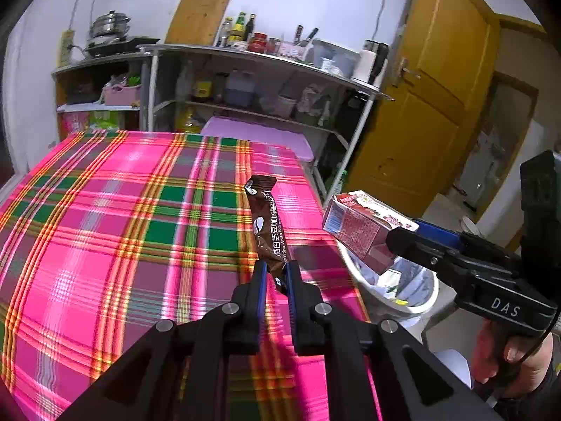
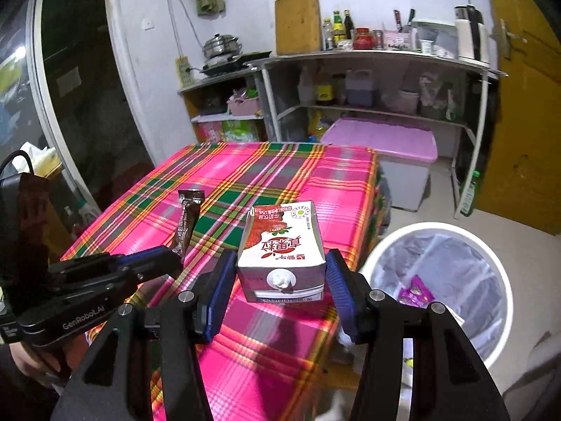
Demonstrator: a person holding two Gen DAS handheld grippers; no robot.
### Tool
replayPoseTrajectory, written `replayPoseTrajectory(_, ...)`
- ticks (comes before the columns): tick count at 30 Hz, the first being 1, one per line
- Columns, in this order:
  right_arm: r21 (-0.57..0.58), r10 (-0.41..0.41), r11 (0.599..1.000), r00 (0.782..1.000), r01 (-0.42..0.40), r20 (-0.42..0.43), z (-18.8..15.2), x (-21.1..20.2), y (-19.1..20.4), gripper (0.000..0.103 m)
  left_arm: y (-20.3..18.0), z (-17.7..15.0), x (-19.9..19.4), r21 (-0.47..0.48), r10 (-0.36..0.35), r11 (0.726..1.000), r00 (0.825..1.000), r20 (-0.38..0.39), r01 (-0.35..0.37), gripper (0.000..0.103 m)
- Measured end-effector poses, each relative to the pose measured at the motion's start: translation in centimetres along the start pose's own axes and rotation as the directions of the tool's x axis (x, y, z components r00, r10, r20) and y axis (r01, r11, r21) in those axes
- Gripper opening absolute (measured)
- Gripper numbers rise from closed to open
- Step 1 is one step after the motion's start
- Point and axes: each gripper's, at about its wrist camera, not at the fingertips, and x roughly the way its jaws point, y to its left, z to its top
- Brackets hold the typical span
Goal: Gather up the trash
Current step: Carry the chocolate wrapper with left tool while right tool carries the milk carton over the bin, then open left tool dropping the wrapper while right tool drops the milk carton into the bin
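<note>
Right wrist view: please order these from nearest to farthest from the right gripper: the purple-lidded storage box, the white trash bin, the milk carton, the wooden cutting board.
1. milk carton, held in the right gripper.
2. white trash bin, on the floor at right.
3. purple-lidded storage box, beyond the table, under the shelf.
4. wooden cutting board, against the back wall.

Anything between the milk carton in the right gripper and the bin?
Nothing visible. The right gripper holds the milk carton over the table's corner, and the white bin stands open on the floor just beyond it. Its mouth is uncovered, with only a liner and some wrappers inside. The left gripper, holding the brown wrapper, is off to the side.
</note>
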Motion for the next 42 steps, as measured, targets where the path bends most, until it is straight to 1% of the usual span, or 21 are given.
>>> replayPoseTrajectory(11,0.087,-0.067,0.994,0.997,0.064,0.037,-1.3,-3.5,-4.3,0.053,-5.0,0.1,1.0,0.084,-0.05,0.995,0.999,-0.021,0.052,0.011)
replayPoseTrajectory(21,0.158,-0.124,0.981,0.991,0.116,0.043,-2.8,-5.2,-7.8,0.053,-8.6,0.1,3.0,0.139,-0.1,0.984,0.993,-0.057,0.107,0.011)
replayPoseTrajectory(29,0.219,-0.161,0.964,0.987,0.153,0.016,-4.2,-5.3,-10.9,0.053,-10.8,0.2,5.2,0.168,-0.152,0.972,0.984,-0.09,0.165,0.011)
replayPoseTrajectory(33,0.247,-0.172,0.954,0.985,0.169,-0.008,-4.8,-4.8,-12.4,0.053,-11.7,0.0,7.0,0.178,-0.17,0.965,0.977,-0.127,0.191,0.011)
replayPoseTrajectory(42,0.291,-0.175,0.938,0.982,0.187,-0.067,-6.3,-3.1,-14.8,0.053,-13.4,-0.2,11.1,0.188,-0.175,0.958,0.963,-0.204,0.214,0.011)
